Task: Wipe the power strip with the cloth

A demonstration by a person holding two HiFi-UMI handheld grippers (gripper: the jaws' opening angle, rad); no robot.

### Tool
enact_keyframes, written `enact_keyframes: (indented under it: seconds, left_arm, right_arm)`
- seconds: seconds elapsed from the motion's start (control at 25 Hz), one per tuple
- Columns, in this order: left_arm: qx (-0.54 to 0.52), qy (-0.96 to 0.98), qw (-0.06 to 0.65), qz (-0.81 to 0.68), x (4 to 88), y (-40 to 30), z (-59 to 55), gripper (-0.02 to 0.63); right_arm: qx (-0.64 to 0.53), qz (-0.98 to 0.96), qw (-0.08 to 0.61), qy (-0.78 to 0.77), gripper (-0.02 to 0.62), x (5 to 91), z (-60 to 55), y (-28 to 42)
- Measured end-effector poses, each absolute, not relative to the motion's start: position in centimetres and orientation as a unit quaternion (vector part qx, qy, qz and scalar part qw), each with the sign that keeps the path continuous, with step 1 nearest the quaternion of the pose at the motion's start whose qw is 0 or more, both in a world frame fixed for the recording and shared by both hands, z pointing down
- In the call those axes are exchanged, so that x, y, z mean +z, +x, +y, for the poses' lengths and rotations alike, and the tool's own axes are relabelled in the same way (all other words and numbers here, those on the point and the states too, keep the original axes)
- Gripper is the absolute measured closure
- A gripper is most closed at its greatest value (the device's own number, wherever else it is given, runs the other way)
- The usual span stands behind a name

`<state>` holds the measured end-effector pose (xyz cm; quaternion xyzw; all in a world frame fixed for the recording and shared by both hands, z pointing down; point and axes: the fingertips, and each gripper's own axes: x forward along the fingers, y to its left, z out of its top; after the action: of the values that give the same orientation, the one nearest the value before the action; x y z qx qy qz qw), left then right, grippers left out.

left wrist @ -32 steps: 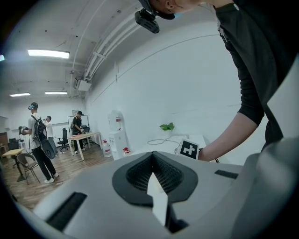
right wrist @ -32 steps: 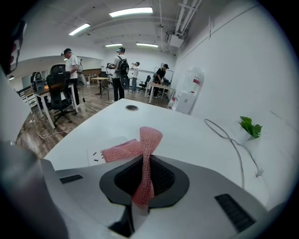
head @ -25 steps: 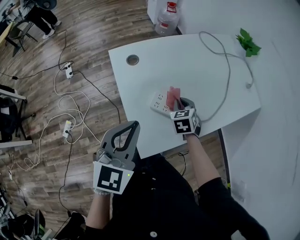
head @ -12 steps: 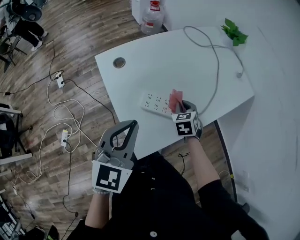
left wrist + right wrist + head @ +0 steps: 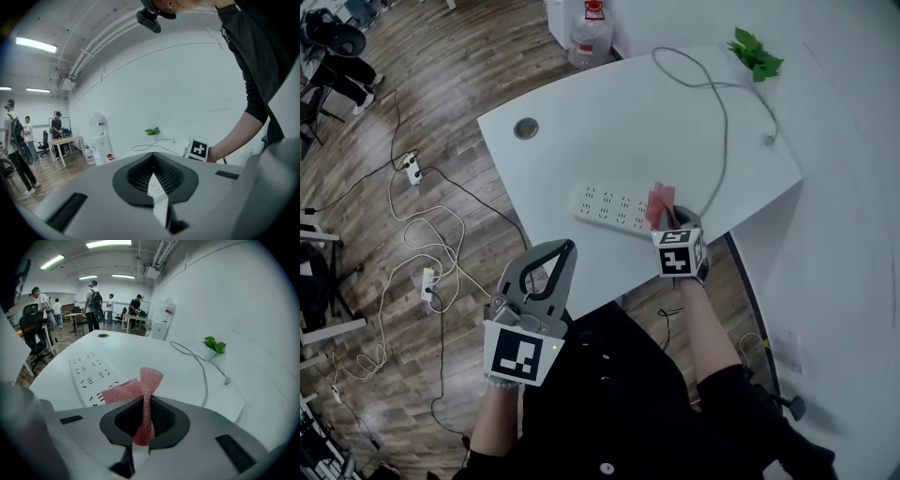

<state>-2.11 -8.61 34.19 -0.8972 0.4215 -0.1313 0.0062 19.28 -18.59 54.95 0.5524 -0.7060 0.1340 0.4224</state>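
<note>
A white power strip (image 5: 609,209) lies flat near the front edge of the white table (image 5: 581,141). My right gripper (image 5: 665,215) is at the strip's right end, shut on a pink knitted cloth (image 5: 660,202). In the right gripper view the cloth (image 5: 142,392) stands up between the jaws, and one flap droops onto the near end of the strip (image 5: 89,371). My left gripper (image 5: 564,249) hangs off the table in front of its edge, shut and empty. Through its narrow slit (image 5: 154,180) only a sliver of the strip shows.
A grey cable (image 5: 717,108) curls from the strip's right end across the table to a loose plug. A small green plant (image 5: 756,52) sits at the far right corner and a round grommet (image 5: 526,128) at the left. Cables and strips (image 5: 412,169) lie on the wooden floor.
The right gripper and cloth have slid right along the power strip, from over its sockets to its right end. The left gripper has kept its place.
</note>
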Motion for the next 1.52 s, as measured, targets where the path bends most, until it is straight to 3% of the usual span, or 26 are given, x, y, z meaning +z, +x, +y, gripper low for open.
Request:
enact_keyframes:
  seconds: [0.76,1.0,1.52]
  left_arm:
    - [-0.126,-0.888,0.017,0.442,33.6,-3.1,-8.3,0.592]
    - [-0.123,-0.879,0.014,0.461,33.4,-4.1,-8.0,0.592]
    - [-0.132,-0.846,0.01,0.516,33.6,-7.5,-6.8,0.592]
  right_arm:
    - [0.12,-0.76,0.362,0.527,0.545,50.3,-17.5,15.5]
    - [0.104,-0.8,0.337,0.486,0.546,48.4,-17.2,10.4]
    - [0.056,-0.866,0.366,0.335,0.545,51.6,-14.5,-2.1]
